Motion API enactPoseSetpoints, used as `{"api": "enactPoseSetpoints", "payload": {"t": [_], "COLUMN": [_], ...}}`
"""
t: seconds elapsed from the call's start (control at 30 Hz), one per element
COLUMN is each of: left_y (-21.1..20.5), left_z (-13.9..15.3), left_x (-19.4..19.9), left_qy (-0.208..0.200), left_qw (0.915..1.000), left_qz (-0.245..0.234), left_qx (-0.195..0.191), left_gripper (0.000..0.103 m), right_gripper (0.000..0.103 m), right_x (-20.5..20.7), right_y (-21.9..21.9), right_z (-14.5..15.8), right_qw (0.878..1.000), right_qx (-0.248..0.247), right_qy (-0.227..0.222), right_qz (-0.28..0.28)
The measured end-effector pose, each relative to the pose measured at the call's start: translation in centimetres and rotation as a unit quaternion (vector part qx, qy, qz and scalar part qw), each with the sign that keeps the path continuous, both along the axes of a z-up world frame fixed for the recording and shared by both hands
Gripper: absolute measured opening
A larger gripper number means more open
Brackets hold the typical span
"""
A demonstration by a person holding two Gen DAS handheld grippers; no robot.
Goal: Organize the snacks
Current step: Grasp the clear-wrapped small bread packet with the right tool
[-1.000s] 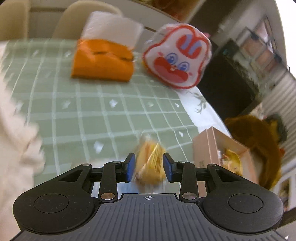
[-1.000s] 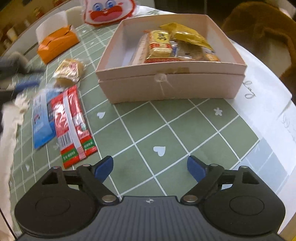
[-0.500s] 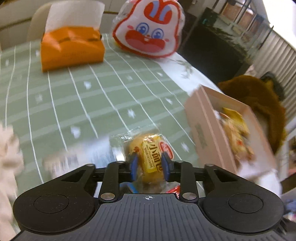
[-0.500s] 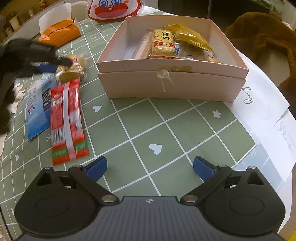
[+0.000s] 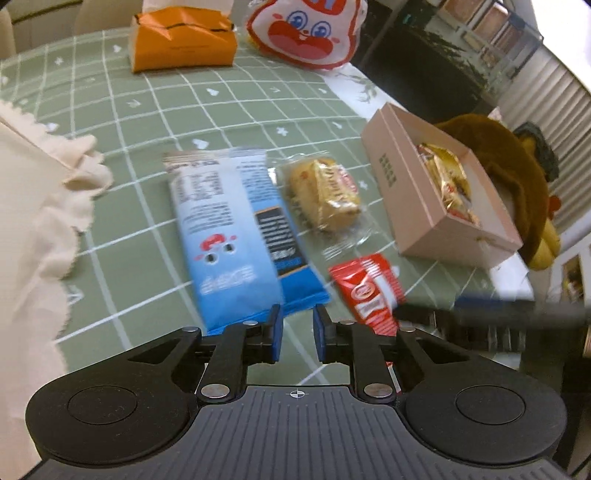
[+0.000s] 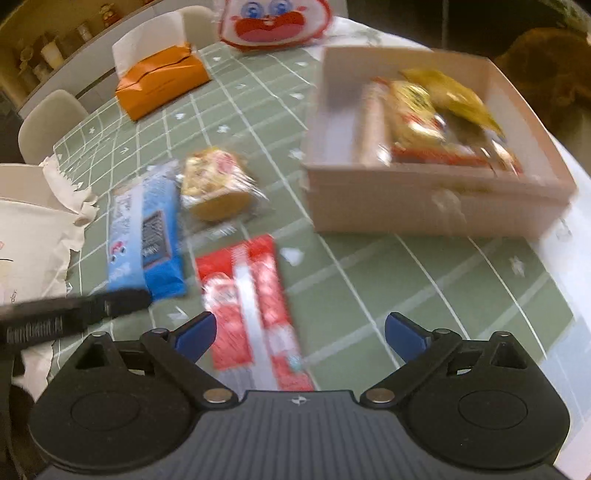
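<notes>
A small wrapped bread (image 5: 325,192) lies on the green checked tablecloth between a long blue snack pack (image 5: 232,229) and the pink box (image 5: 413,195). A red snack pack (image 5: 369,288) lies in front of it. My left gripper (image 5: 297,334) is pulled back from them, its jaws narrowly apart and empty. In the right wrist view my right gripper (image 6: 299,336) is open wide over the near end of the red pack (image 6: 247,302); the bread (image 6: 216,184), blue pack (image 6: 144,229) and pink box (image 6: 436,206) with several snacks inside show there too.
An orange tissue box (image 5: 181,37) and a red-and-white bunny bag (image 5: 306,29) stand at the far side. A cream cloth bag (image 5: 33,229) lies at the left. A brown plush toy (image 5: 517,166) sits beyond the box. The table's edge runs at the right.
My left gripper has let go of the wrapped bread and drawn back; the bread now lies on the table. My right gripper has moved left over the red pack.
</notes>
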State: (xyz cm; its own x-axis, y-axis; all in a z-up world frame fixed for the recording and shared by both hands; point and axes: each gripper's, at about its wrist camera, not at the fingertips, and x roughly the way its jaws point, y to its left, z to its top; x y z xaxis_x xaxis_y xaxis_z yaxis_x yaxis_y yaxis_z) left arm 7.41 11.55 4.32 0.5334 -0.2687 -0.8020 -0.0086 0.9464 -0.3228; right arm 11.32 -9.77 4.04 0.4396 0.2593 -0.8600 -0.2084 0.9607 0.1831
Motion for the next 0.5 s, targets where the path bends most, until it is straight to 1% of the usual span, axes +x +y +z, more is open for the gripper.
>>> {"api": "enactPoseSetpoints", "payload": {"t": [0.07,0.17,0.2,0.27,0.4,0.47,0.5], "left_y": [0.3,1.0,1.3,1.6,2.1,2.1,2.2], "left_z": [0.1,0.2,0.2,0.2,-0.1,-0.4,-0.6], "left_x": [-0.6,-1.4,-1.7,-2.0,-3.0,-3.4,-3.7], "left_qy": [-0.001,-0.003,-0.005,-0.008,-0.008,-0.003,0.000], "left_qw": [0.9999,1.0000,0.9999,0.9999,0.9998,0.9999,0.9999], "left_qz": [0.002,0.005,0.008,0.013,0.013,0.012,0.011], "left_qx": [0.012,0.008,0.005,0.000,-0.010,-0.009,-0.008], "left_gripper": [0.021,0.022,0.022,0.022,0.022,0.022,0.022], "right_gripper": [0.098,0.098,0.098,0.098,0.097,0.097,0.095], "right_x": [1.0,3.3,4.1,6.1,8.7,9.3,9.2], "right_y": [1.7,4.1,4.8,6.2,8.3,8.6,8.8], "right_z": [1.3,2.6,2.7,2.3,0.9,0.1,0.1], "right_qw": [1.000,0.998,0.998,0.999,0.997,0.997,0.997], "right_qx": [-0.009,-0.022,-0.027,-0.027,-0.065,-0.070,-0.073], "right_qy": [-0.022,-0.045,-0.042,-0.032,-0.025,-0.016,-0.024], "right_qz": [0.011,0.029,0.030,0.033,0.018,0.004,-0.002]}}
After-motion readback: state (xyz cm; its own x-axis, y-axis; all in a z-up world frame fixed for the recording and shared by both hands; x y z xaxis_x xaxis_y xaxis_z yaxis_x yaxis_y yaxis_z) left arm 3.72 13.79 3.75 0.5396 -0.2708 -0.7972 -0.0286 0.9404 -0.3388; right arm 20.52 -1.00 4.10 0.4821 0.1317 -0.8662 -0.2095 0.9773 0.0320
